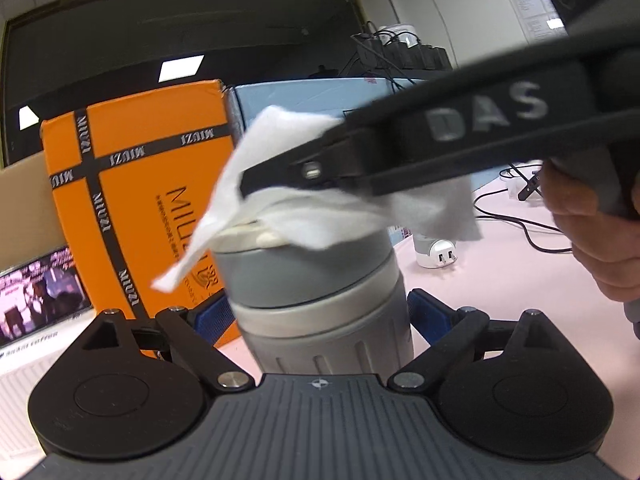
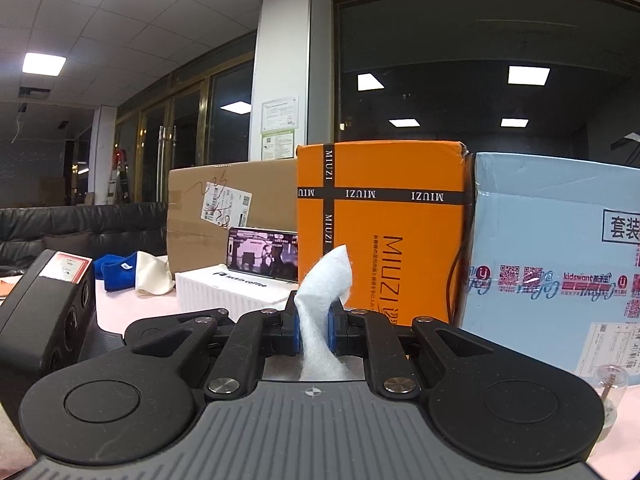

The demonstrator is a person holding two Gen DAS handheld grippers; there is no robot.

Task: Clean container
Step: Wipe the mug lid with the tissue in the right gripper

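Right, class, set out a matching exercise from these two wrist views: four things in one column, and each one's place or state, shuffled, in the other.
Things:
1. grey container
2. white wipe
3. orange box
4. phone

States:
A. propped up, screen lit
B. pinched in the right hand-held gripper
C. clamped in the left hand-held gripper
D. standing next to the light blue box

Pairs: 1-C, 2-B, 3-D, 4-A
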